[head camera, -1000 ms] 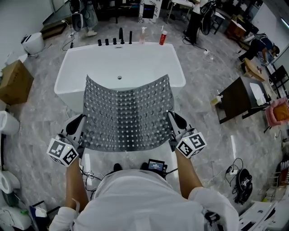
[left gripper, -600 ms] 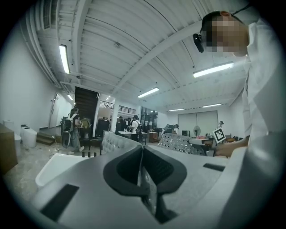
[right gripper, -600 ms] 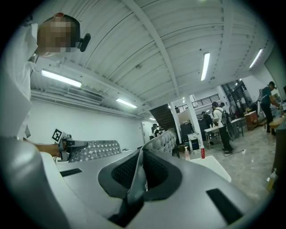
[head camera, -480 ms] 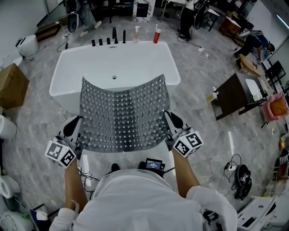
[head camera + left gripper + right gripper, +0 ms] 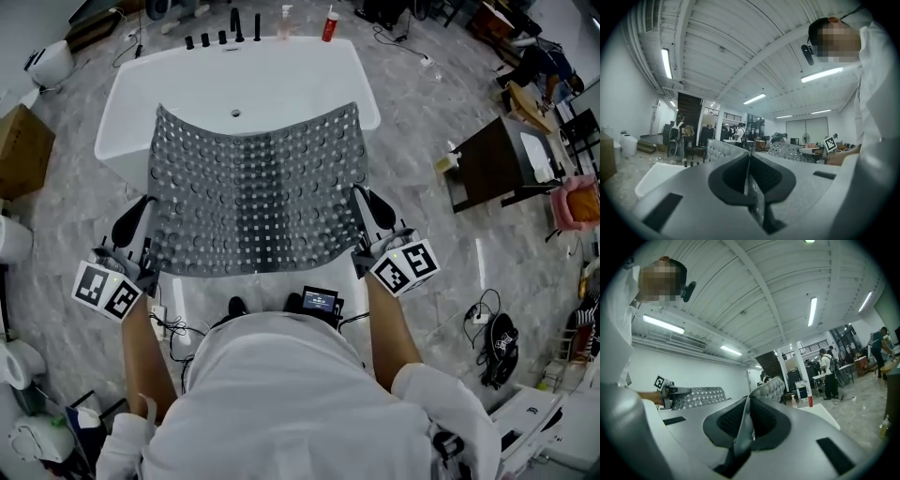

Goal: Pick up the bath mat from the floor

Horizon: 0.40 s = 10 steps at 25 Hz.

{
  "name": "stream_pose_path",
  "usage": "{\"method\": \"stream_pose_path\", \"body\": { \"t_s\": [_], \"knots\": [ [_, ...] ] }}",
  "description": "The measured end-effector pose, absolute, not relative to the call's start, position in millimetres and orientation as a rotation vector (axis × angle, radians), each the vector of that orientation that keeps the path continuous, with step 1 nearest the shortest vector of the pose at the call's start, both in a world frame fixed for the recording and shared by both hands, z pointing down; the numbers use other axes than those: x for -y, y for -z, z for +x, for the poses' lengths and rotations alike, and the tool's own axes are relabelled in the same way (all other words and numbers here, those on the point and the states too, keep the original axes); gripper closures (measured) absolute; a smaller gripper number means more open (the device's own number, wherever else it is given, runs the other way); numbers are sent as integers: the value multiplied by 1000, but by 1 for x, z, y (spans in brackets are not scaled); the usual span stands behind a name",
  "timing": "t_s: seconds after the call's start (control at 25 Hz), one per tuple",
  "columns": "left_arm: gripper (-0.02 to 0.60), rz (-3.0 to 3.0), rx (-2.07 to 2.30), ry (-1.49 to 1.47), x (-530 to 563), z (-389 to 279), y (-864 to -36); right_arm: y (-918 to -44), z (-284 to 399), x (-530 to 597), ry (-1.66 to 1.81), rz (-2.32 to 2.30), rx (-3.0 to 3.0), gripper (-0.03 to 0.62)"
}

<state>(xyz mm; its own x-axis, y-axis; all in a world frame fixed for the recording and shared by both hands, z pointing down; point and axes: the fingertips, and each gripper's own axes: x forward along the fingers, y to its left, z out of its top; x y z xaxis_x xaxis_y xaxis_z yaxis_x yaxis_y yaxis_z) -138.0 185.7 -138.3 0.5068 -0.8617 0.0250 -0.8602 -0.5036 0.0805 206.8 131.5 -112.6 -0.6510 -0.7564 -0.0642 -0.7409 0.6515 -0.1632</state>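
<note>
Head view shows the bath mat (image 5: 253,202) off the floor, stretched over the near end of the bathtub (image 5: 371,98). Our left gripper (image 5: 153,265) and right gripper (image 5: 360,251) each pinch a near corner, jaws closed tight. We judge the lifting done. Bottles (image 5: 330,25) stand on the far rim and a dark table (image 5: 487,178) stands at right. Nothing blocks us.

A large open hall, fitted out as a lab or workshop, is shown, with a bathroom set-up staged inside it. A freestanding white bathtub (image 5: 300,80) is placed on a marble-patterned floor (image 5: 422,262), but it is surrounded by a cardboard box (image 5: 21,150), loose cables (image 5: 483,328) and a dark bench (image 5: 487,173). A ribbed industrial ceiling (image 5: 740,51) with long strip lights (image 5: 813,310) is seen overhead, and people (image 5: 827,369) are gathered at tables in the background.
</note>
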Motion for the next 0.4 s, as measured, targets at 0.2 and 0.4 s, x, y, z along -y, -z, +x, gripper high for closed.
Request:
{"method": "stream_pose_path", "body": {
  "t_s": [0.2,0.4],
  "knots": [
    [563,2632,1536,32,-184,-125,132,105,219,-128,202,-1224,-2746,554],
    [563,2621,1546,39,-185,-111,129,103,232,-126,209,-1199,-2752,554]
  ]
}}
